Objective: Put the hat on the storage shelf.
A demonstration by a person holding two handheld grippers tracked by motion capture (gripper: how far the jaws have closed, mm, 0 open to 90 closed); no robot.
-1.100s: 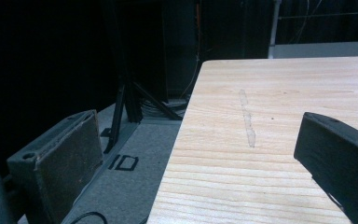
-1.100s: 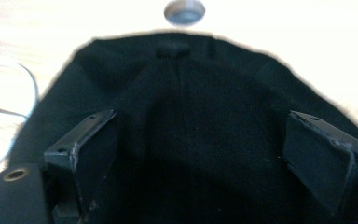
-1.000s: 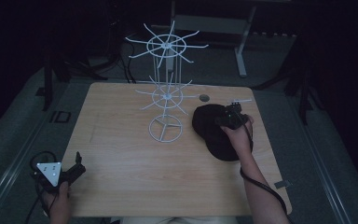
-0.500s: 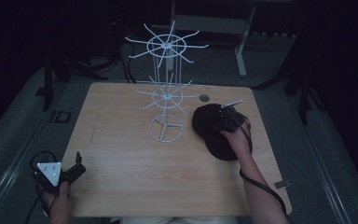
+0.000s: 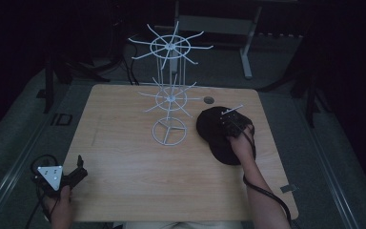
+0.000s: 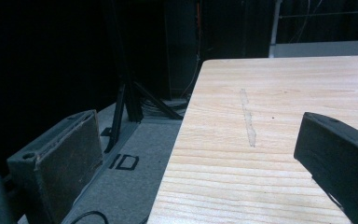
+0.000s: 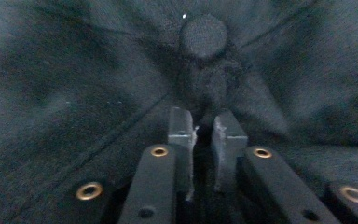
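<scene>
Since the earlier frames the left tongs [image 5: 78, 172] have kept their place at the near left corner of the surface [image 5: 124, 157], jaws spread apart and holding nothing; in the left gripper view one jaw hangs past the edge over the grey floor [image 6: 121, 186], the other over bare wood. The change is on the right: the right tongs [image 5: 232, 123], which stood wide over the black cap [image 5: 212, 131] a moment ago, have just been closing, and the hand has barely shifted. In the right gripper view the two pads [image 7: 181, 128] now stand nearly together, clenched on a pinch of the cap's dark fabric [image 7: 98, 93] just below its round top button [image 7: 203, 35]. The cap lies directly under the right tongs on the surface, well apart from the left tongs.

Between the two tongs, nearer the right ones and just to their left, stands a white wire rack [image 5: 169, 100] with two tiers of spoked hooks and a ring base. Beyond the cap there is a small dark hole [image 5: 208, 100] in the light wood. The room around is dark, with black stands [image 6: 126, 102] and cables past the left edge.
</scene>
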